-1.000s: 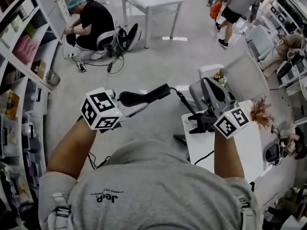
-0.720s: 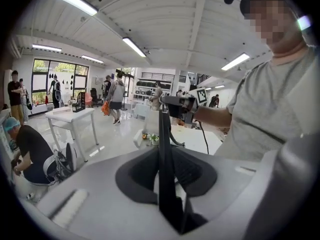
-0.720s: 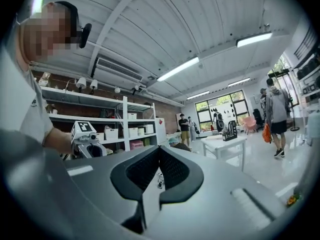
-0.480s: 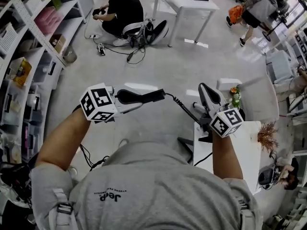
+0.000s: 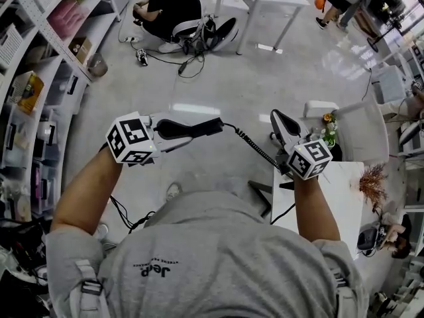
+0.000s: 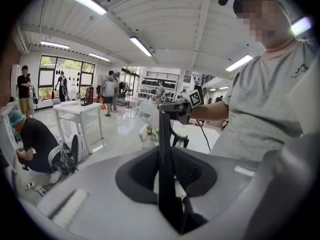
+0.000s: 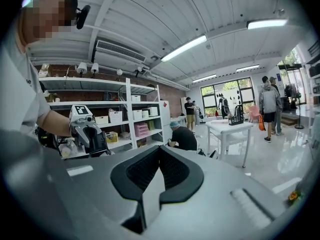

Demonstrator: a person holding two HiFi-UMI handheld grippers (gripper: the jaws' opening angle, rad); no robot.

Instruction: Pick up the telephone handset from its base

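Telephone handset (image 5: 192,128) sits clamped in the left hand-held gripper (image 5: 173,136)

I'm watching the black telephone handset (image 5: 199,127) hanging in mid-air above the floor, lying roughly level with its long body pointing to the right. The left gripper (image 5: 173,138) is clamping it at one end. In the left gripper view it is showing edge-on, as a thin dark bar (image 6: 165,149) between the jaws. Its black coiled cord (image 5: 255,148) is stretching away down to the right.
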